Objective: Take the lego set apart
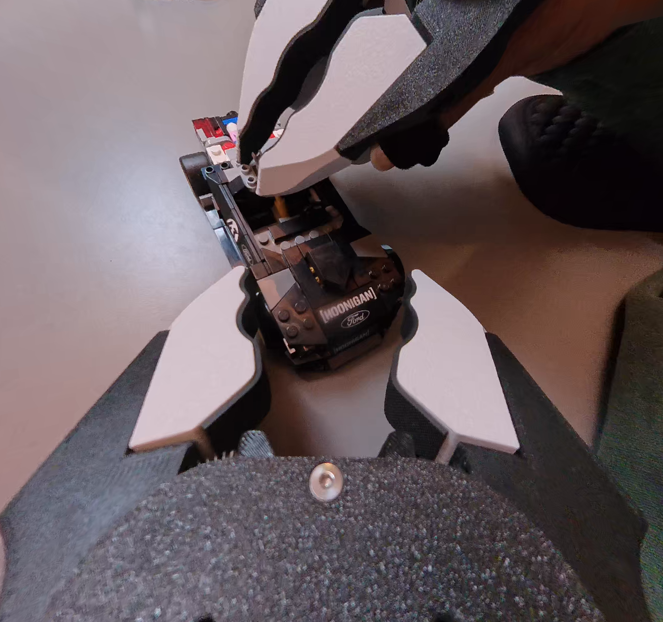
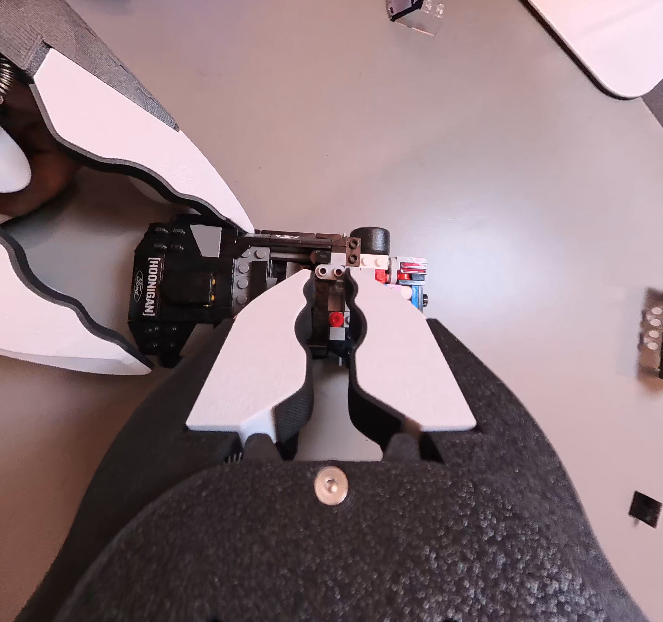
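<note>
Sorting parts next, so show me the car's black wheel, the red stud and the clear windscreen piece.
black wheel (image 2: 371,239), right wrist view, tread.
red stud (image 2: 335,318), right wrist view, top.
clear windscreen piece (image 2: 419,12), right wrist view, clear face.

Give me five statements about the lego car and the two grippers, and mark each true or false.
1. The left gripper straddles the black front end of the car. True.
2. The right gripper hangs wide open, well away from the car. False: its fingers are nearly closed around a narrow stack of bricks in the car's middle.
3. A black wheel is mounted at the car's coloured end. True.
4. The car stands on a green mat. False: it rests on a plain grey table.
5. Loose lego pieces lie on the table apart from the car. True: a clear piece lies farther off.
</note>
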`<state>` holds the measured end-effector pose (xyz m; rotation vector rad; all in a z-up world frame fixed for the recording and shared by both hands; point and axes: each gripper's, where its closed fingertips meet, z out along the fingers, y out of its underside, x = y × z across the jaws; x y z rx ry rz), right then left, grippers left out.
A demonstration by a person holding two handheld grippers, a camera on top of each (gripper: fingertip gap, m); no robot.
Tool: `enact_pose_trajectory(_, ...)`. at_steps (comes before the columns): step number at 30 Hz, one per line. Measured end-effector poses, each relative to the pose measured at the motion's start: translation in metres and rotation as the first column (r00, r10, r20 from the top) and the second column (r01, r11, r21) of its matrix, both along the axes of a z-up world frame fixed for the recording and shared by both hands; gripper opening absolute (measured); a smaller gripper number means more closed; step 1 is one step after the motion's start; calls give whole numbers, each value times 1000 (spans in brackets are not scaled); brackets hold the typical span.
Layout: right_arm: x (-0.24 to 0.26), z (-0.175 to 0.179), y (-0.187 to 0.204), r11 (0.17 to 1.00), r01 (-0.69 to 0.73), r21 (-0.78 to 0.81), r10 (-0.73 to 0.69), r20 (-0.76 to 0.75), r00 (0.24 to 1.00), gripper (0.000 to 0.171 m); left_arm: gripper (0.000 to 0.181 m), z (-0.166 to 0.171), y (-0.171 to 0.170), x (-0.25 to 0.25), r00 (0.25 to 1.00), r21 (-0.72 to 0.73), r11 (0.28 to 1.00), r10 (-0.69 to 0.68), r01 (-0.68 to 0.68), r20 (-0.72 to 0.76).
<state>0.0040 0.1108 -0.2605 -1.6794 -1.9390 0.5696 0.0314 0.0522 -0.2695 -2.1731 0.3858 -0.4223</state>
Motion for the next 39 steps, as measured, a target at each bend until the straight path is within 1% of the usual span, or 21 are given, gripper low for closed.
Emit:
enact_pose_trajectory(5,-1,0,0,1000,-2,16,3,-22,1000,15,79,0,0,0,1000,4,1000,-10,10,-17)
enact_pose_trajectory(10,-2,0,0,999,-35,32,36,-22,999,15,79,-1,0,0,999,2,1000,-23,23,-26)
enact_pose_trajectory(20,-3,4,-1,990,-84,112,102,-166,981,12,79,-1,-1,-1,999,-18,1000,-18,17,-33)
enact_pose_trajectory(24,-2,6,-1,996,-73,43,81,-209,975,9,79,-2,-1,-2,999,-21,1000,-18,17,-31)
enact_pose_trajectory(26,-3,12,2,999,-46,8,47,-253,966,2,79,-2,-1,-2,999,-13,1000,-21,20,-41)
enact_pose_trajectory(27,-3,11,2,999,-49,-4,47,-247,968,2,79,-2,-2,-1,999,-16,1000,-20,19,-39)
enact_pose_trajectory(29,-2,10,0,997,-67,32,73,-238,969,2,79,-1,-3,-1,999,-24,999,-23,22,-24)
enact_pose_trajectory(30,-2,10,0,997,-68,26,72,-239,968,2,79,-1,-4,-1,999,-25,999,-24,23,-23)
enact_pose_trajectory(32,-3,13,-4,996,-85,-41,72,-256,964,2,79,-1,-4,-1,1000,-26,999,-23,22,-5)
enact_pose_trajectory(33,-2,12,-5,994,-94,-51,80,-231,970,9,79,-1,-4,-1,1000,-23,1000,-22,22,-6)
enact_pose_trajectory(34,-1,10,-5,995,-98,-29,91,-199,976,17,79,-1,-4,-1,1000,-20,1000,-20,20,-6)
enact_pose_trajectory(35,0,7,-4,995,-102,-2,100,-180,979,20,79,-1,-4,-1,1000,-19,1000,-21,21,-5)
enact_pose_trajectory(37,0,5,-8,994,-110,10,110,-159,981,23,79,-1,-4,-1,1000,-16,1000,-21,21,-5)
enact_pose_trajectory(39,-1,2,-6,994,-92,58,98,-130,987,20,79,-1,-4,-1,1000,-14,1000,-21,21,-5)
